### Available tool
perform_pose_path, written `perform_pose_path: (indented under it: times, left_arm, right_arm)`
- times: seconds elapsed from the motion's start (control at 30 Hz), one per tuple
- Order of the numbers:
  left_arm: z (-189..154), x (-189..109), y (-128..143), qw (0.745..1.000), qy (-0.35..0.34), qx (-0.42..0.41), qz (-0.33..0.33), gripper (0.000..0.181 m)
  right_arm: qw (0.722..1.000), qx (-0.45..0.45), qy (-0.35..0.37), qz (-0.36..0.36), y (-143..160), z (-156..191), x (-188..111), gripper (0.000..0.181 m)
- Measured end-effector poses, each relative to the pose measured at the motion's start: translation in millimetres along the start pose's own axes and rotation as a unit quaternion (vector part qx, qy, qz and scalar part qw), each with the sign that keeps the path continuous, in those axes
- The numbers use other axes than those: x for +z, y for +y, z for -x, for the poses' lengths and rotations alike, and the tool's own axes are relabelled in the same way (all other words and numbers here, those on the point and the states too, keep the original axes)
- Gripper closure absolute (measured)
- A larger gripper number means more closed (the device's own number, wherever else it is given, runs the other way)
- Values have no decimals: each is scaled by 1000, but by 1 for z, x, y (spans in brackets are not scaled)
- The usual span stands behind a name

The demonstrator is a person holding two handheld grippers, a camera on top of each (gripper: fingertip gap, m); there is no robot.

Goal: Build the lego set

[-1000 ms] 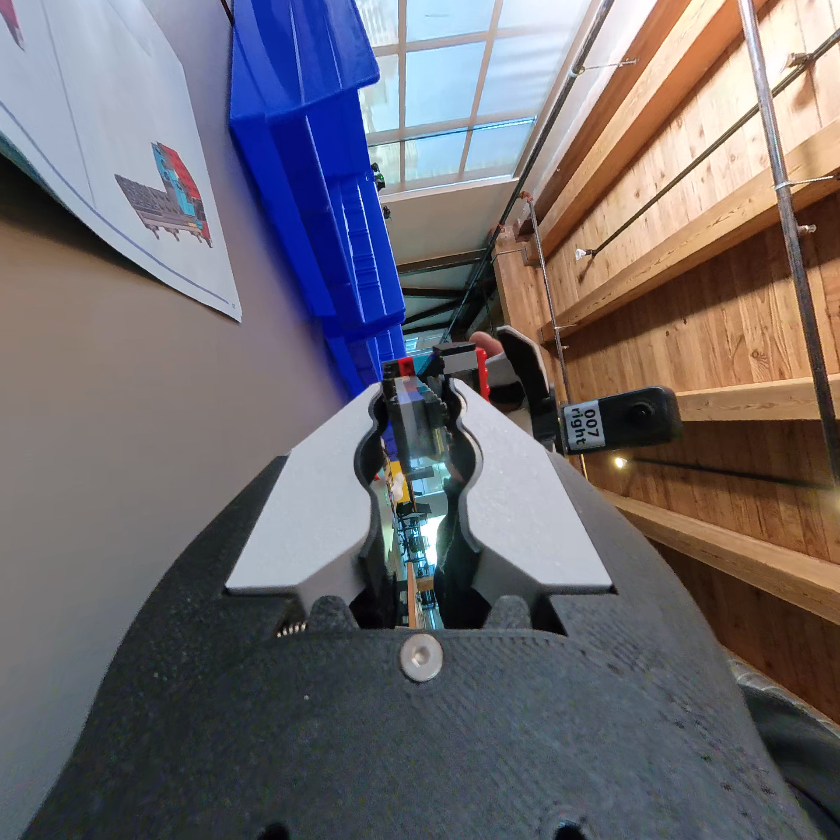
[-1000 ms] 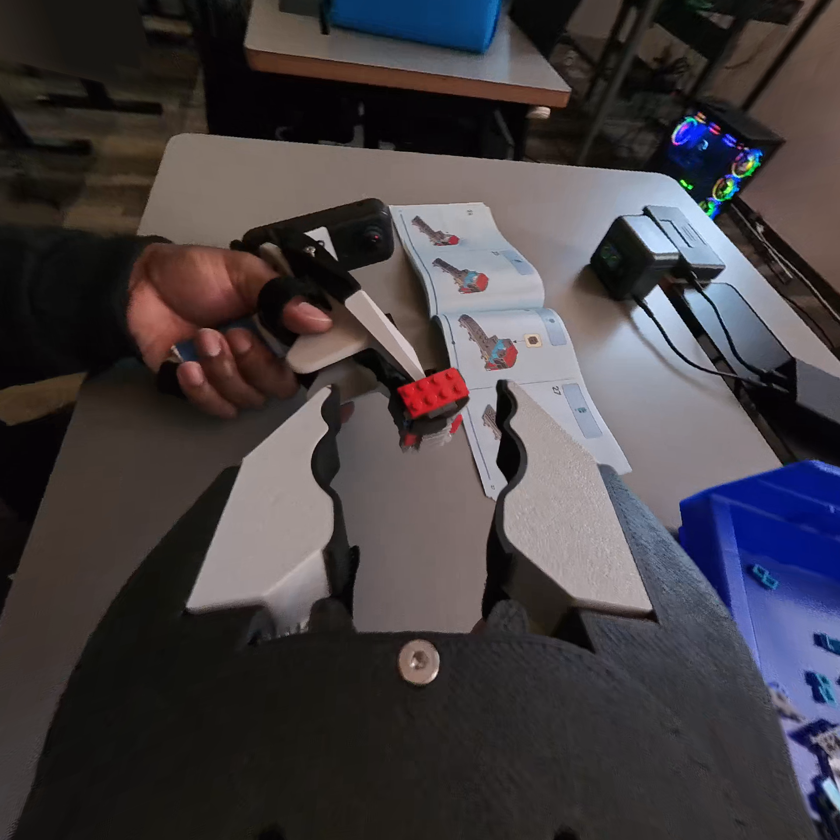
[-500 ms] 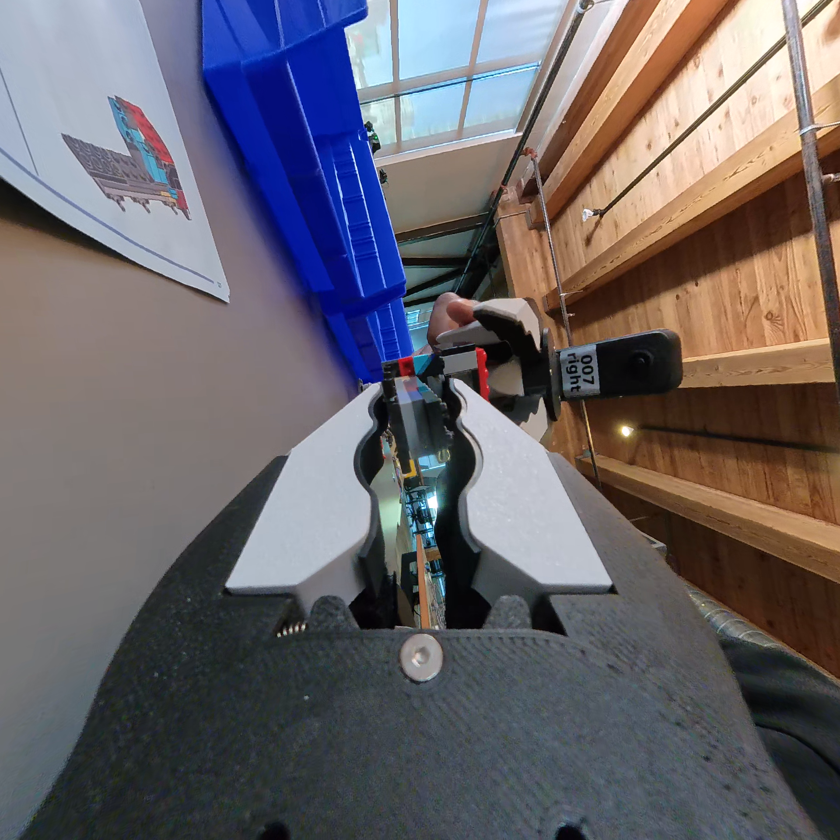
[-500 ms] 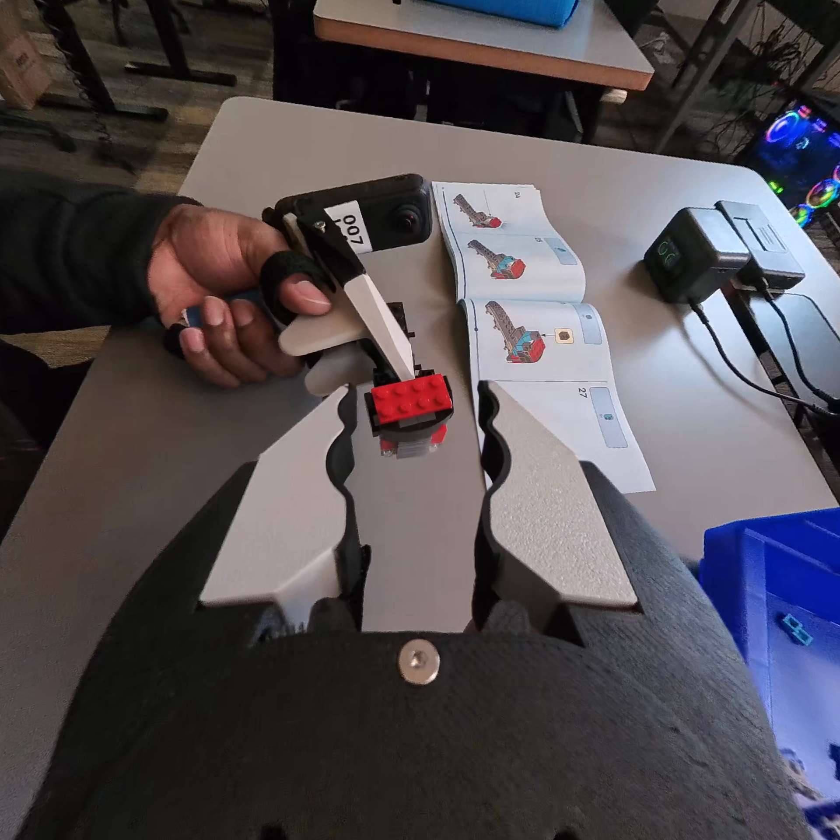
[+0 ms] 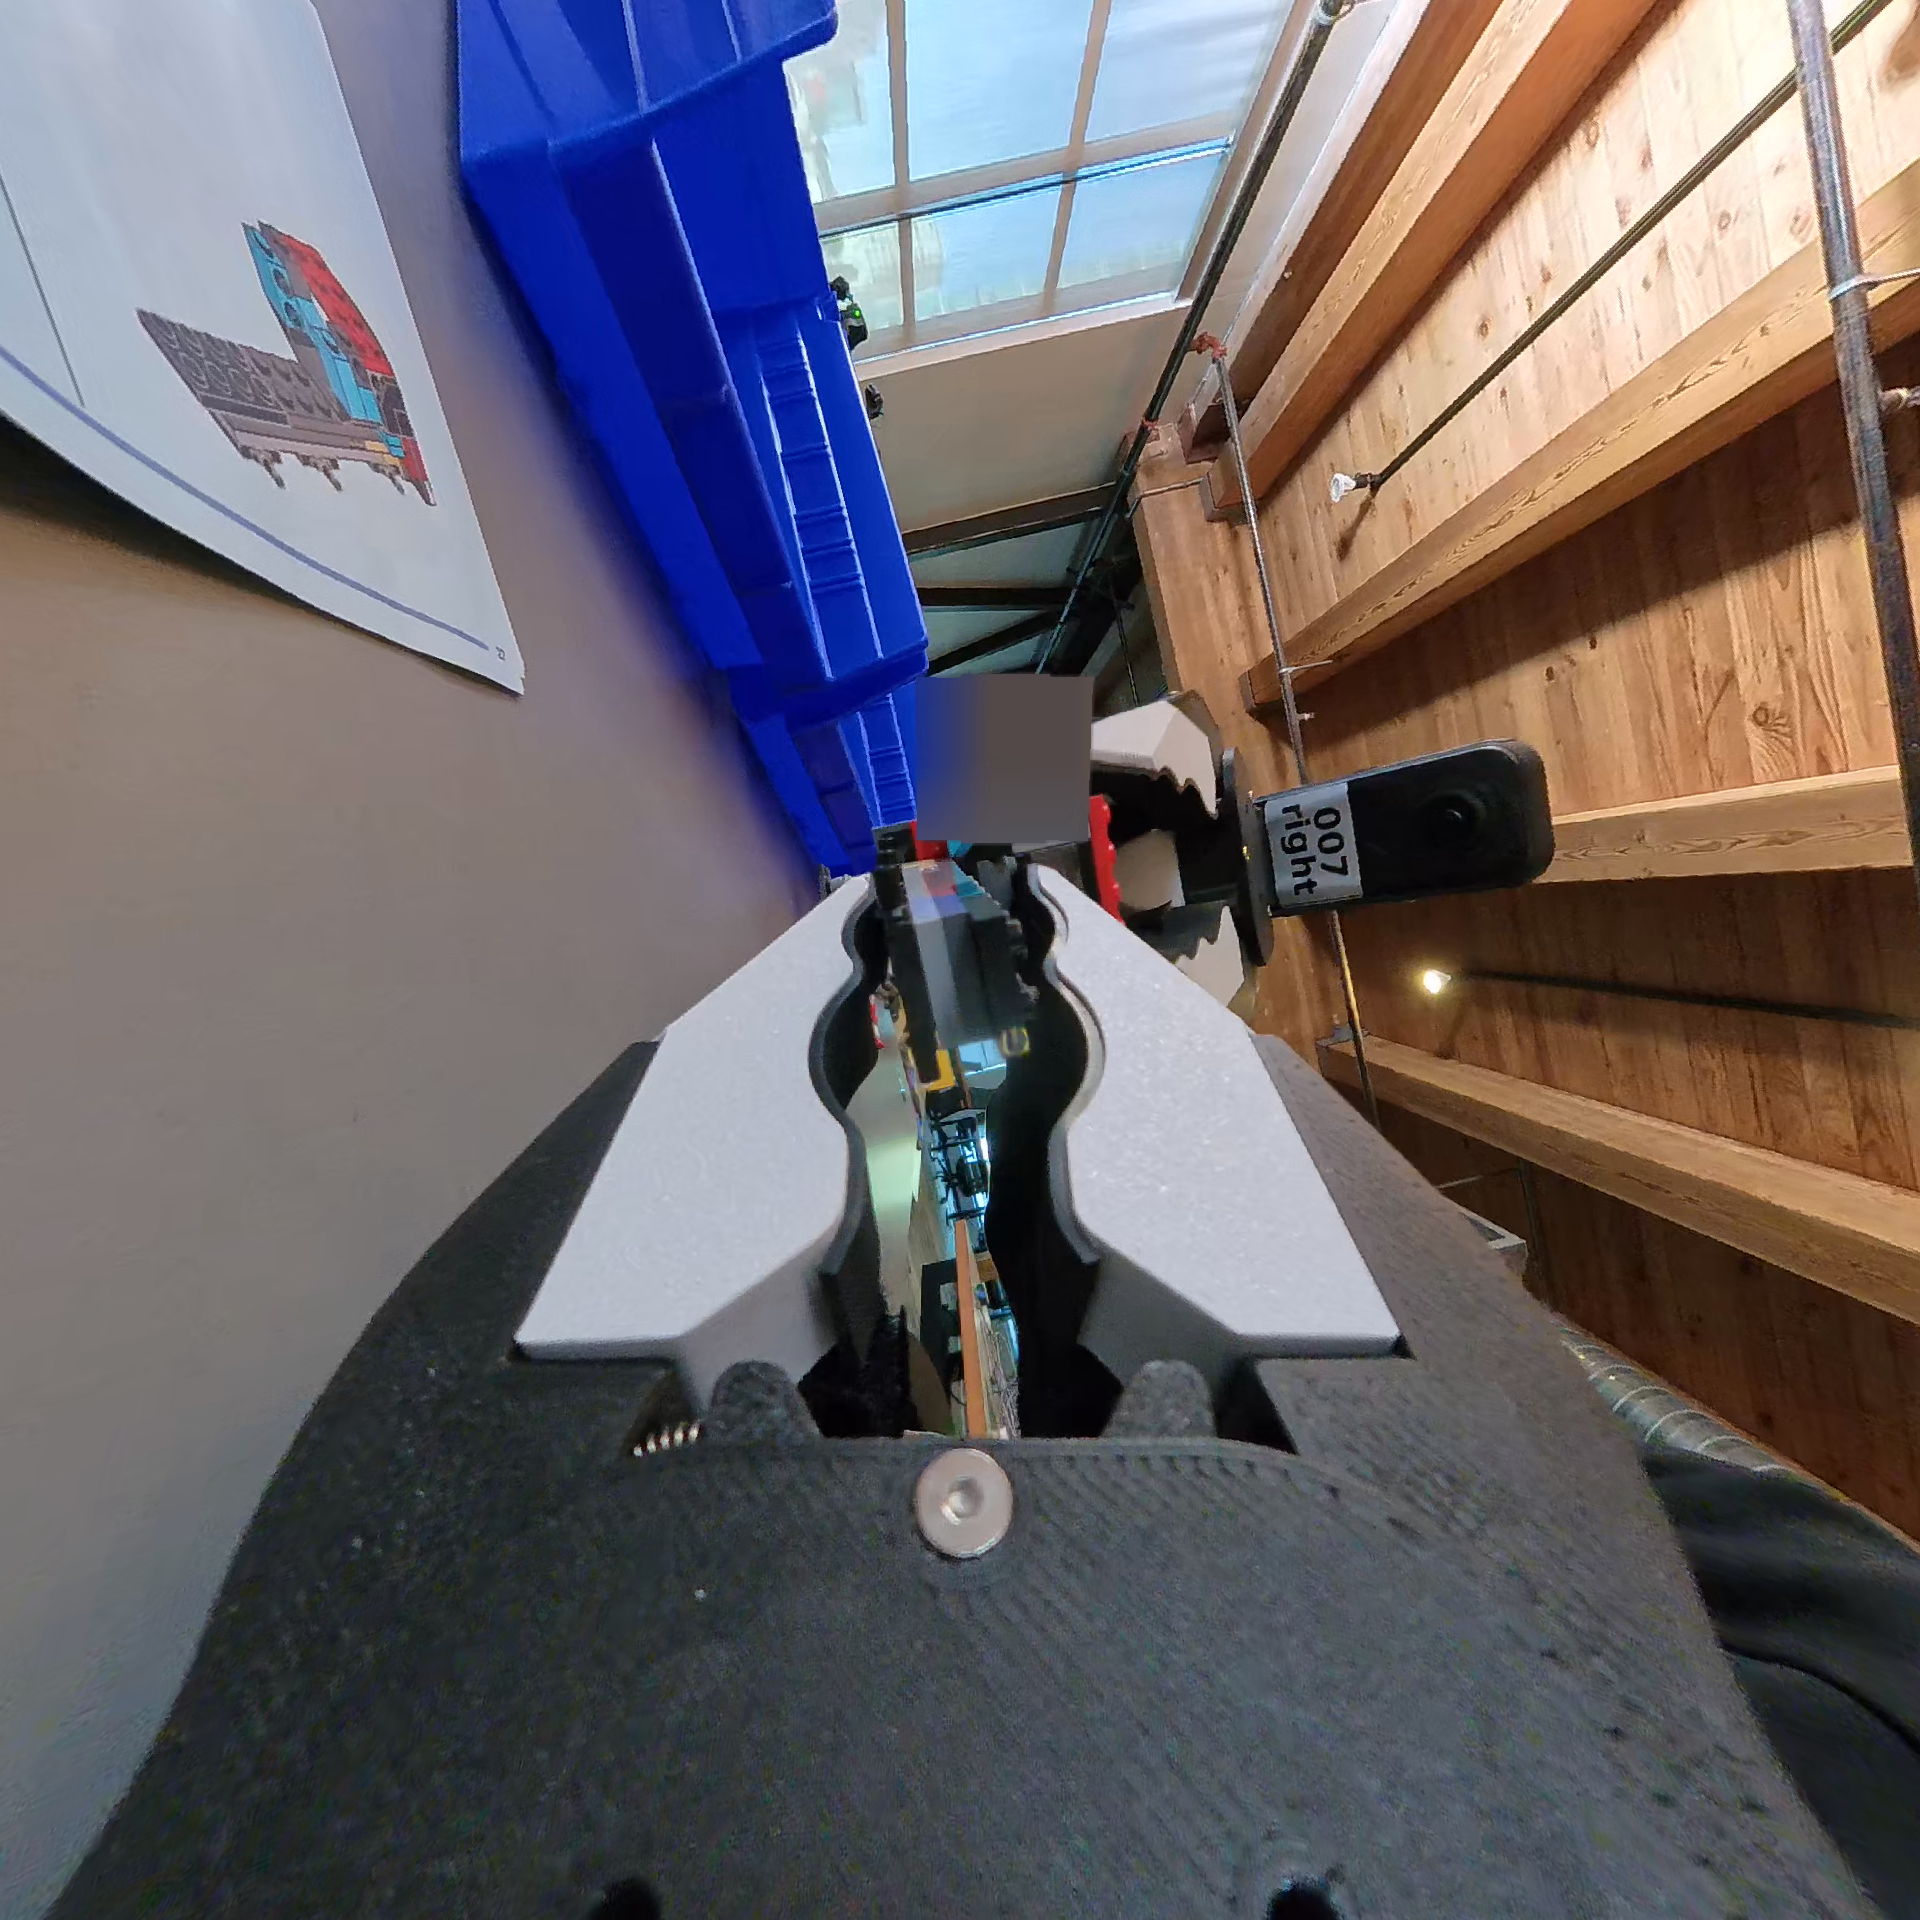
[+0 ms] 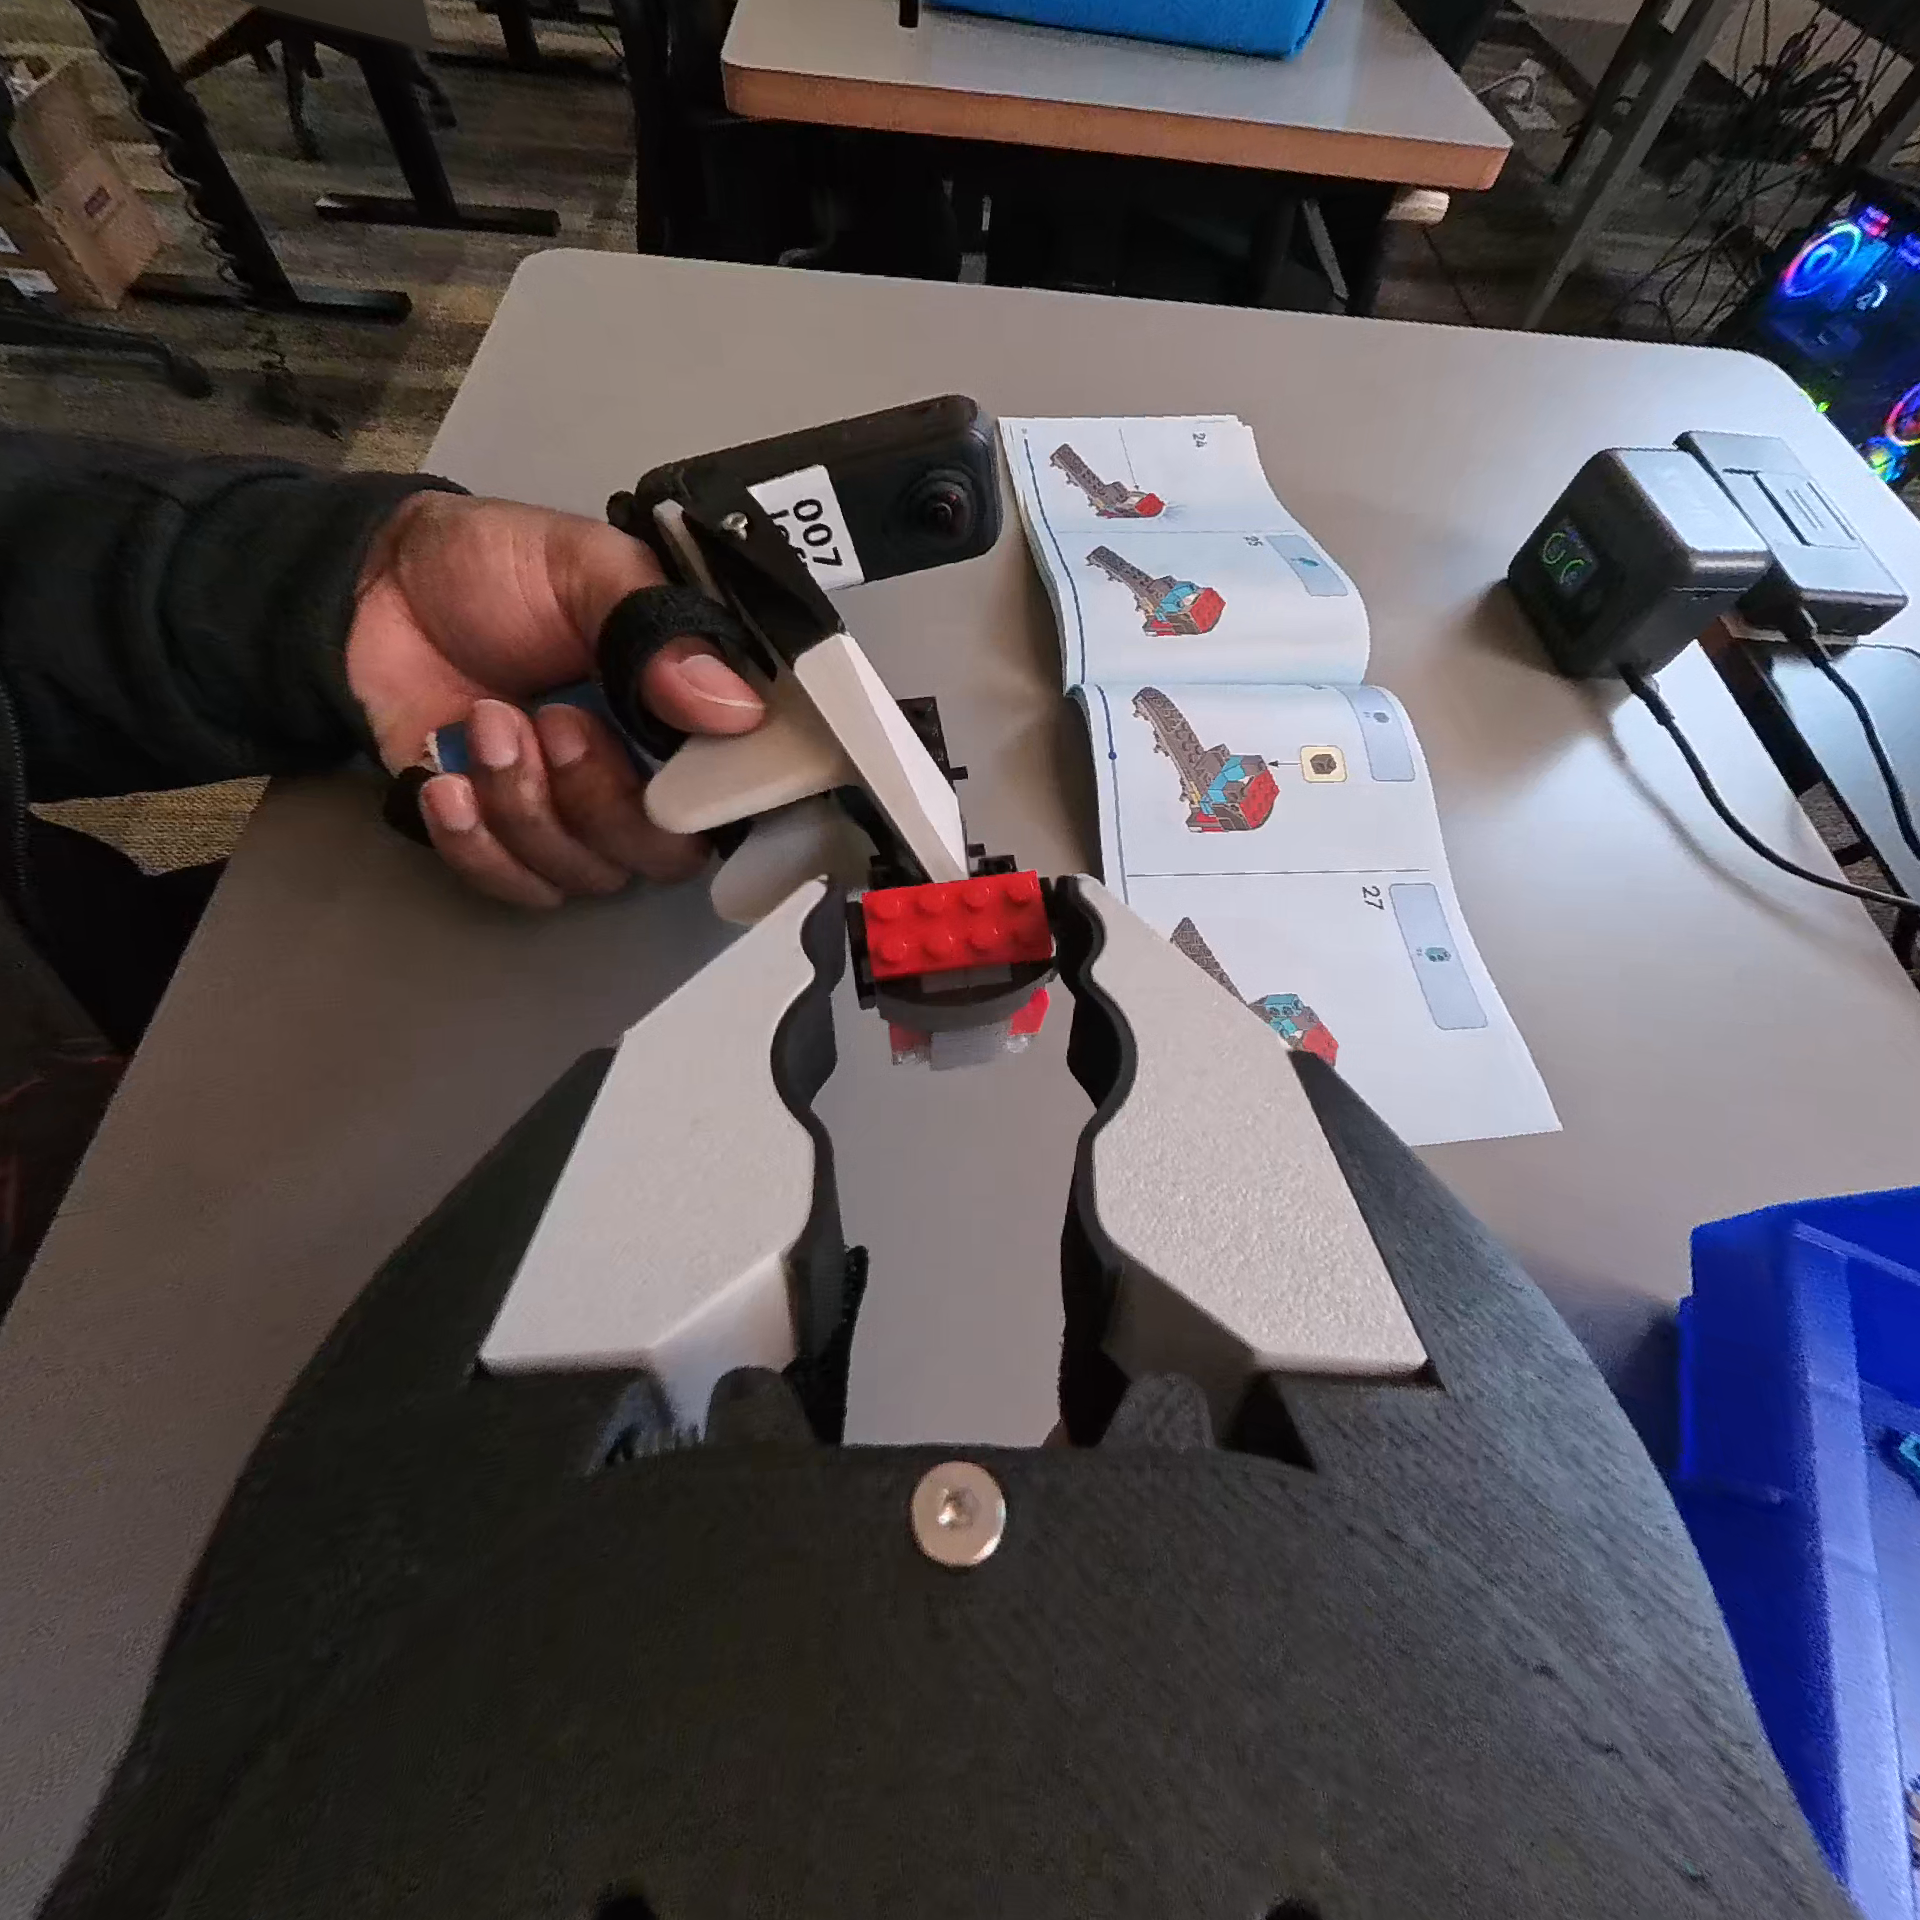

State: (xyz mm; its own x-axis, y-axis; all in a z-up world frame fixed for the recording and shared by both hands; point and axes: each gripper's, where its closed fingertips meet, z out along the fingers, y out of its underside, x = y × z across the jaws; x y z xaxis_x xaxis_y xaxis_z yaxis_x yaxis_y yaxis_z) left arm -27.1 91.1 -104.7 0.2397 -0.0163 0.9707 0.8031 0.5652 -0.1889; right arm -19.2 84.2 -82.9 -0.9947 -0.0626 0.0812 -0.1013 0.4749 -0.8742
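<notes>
The left claw [image 5: 951, 904] is rolled onto its side, its two grey fingers drawn in tight around a lego build [image 5: 951, 971] pinched at their tips. In the right wrist view a hand [image 6: 499, 675] at 10 o'clock grips that claw's handle. The right claw [image 6: 951, 914] points down toward the surface, its fingertips [image 6: 1081, 904] pressed against both ends of the build's red brick.

Blk gripper body [image 6: 956, 1662], grey fingers [image 6: 665, 1174], blk sleeve [image 6: 156, 613]
</notes>
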Motion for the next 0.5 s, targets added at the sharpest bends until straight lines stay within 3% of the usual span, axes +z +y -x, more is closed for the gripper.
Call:
perform_pose_path:
  times: [0.5]
  left_arm:
    - [-1, 0, 1, 1000, 6, -5, 1, 157]
  right_arm:
    - [1000, 5, -1, 0, -1, 0, 1, 138]
